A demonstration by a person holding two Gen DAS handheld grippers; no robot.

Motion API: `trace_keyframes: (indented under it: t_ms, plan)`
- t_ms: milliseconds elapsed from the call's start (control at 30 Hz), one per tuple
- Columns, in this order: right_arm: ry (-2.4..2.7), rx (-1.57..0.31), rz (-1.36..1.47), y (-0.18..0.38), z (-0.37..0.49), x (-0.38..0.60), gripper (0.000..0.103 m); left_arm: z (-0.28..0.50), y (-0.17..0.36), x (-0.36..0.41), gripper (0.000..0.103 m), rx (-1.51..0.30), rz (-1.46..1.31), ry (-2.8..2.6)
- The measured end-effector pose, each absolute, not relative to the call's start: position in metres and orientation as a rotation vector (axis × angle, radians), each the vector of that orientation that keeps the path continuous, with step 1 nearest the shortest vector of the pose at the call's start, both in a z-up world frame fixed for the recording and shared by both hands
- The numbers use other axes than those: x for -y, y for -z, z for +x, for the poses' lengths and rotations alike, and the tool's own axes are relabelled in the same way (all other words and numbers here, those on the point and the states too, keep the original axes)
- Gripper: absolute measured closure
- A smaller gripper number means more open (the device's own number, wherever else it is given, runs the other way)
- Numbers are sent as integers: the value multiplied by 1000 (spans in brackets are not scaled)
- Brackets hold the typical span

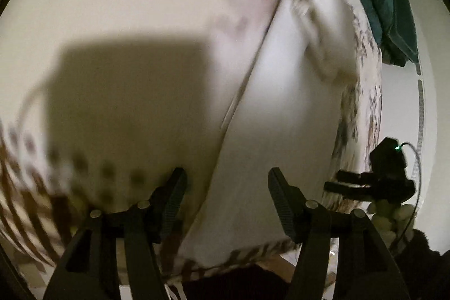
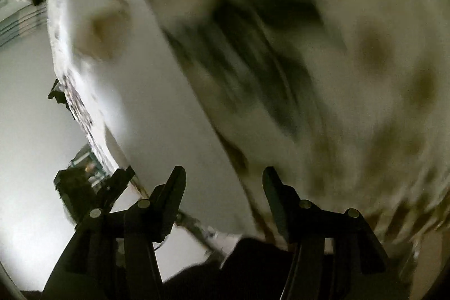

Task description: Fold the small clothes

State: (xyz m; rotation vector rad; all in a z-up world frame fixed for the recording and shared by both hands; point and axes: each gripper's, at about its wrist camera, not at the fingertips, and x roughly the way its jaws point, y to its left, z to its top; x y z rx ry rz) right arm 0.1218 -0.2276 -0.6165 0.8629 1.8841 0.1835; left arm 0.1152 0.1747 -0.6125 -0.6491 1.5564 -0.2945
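A white garment [image 1: 287, 92] lies spread on a cream patterned cloth surface [image 1: 135, 4], blurred by motion. My left gripper [image 1: 227, 180] is open and empty, just above the garment's left edge. The right gripper [image 1: 346, 184] shows in the left wrist view at the right, beside the garment. In the right wrist view the white garment [image 2: 157, 108] runs diagonally, and my right gripper [image 2: 223, 179] is open and empty over its near edge. The left gripper shows at the left [image 2: 118, 182].
A dark green cloth [image 1: 391, 10] lies at the far right edge of the surface. A pale floor or wall [image 2: 28, 108] shows beyond the surface's edge. Patterned cloth [image 2: 351, 75] fills the right of the right wrist view, heavily blurred.
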Motion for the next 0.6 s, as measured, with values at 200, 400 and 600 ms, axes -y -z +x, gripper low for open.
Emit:
trace_keyframes:
  t_ms: [200, 400, 600]
  plan:
    - [-207, -1881, 1022, 644, 84, 217, 44, 93, 627, -161, 46, -1546, -677, 313]
    - [-269, -1822, 1003, 627, 89, 197, 98, 86, 616, -147, 99, -1547, -710, 337]
    - [-339, -1706, 1067, 579, 117, 195, 99, 100, 588, -166, 100, -1444, -984, 357]
